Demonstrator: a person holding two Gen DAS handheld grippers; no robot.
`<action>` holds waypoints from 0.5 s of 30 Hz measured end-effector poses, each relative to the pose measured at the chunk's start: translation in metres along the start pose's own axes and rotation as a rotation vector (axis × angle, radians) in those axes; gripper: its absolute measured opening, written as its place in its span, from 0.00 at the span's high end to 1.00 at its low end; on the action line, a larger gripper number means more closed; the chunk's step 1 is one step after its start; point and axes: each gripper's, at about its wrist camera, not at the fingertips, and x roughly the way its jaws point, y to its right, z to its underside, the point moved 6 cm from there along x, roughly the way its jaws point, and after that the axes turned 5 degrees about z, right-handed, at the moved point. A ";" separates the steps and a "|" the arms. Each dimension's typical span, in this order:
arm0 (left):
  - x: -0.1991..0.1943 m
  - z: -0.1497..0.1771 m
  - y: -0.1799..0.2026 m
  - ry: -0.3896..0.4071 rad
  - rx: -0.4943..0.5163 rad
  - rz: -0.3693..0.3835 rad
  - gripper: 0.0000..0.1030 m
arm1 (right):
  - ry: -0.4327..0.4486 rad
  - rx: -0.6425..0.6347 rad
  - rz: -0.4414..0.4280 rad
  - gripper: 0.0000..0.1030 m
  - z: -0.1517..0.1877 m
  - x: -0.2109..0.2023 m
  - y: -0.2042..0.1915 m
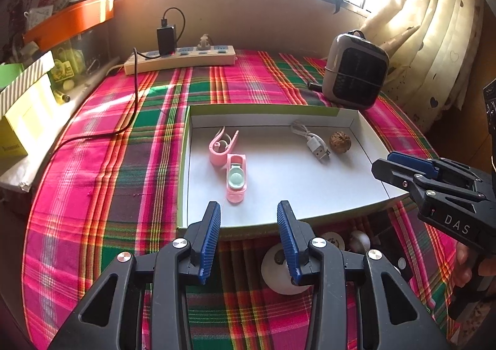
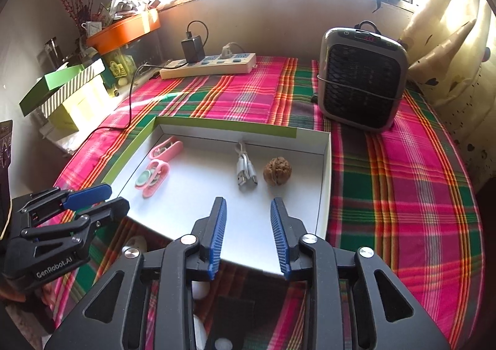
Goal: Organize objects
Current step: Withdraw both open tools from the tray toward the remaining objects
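A shallow white box with green rim lies on the plaid tablecloth. Inside it are two pink clips, one with a mint disc, a white USB cable and a walnut. My left gripper is open and empty over the box's near edge. My right gripper is open and empty over the box's near right part. A white round object lies on the cloth below the left gripper.
A small grey heater stands at the back right. A power strip with a black charger lies at the back; its cable trails left of the box. Boxes and an orange tray crowd the left shelf.
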 end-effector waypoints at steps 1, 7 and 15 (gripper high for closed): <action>-0.003 0.002 0.000 0.004 -0.001 0.004 0.64 | 0.000 -0.006 0.005 0.67 0.002 -0.002 0.000; -0.008 0.015 0.002 -0.009 -0.004 0.031 0.61 | 0.006 0.010 0.015 0.67 0.016 -0.014 0.007; -0.011 0.033 0.005 -0.026 -0.020 0.073 0.58 | -0.004 0.037 0.015 0.66 0.038 -0.025 0.014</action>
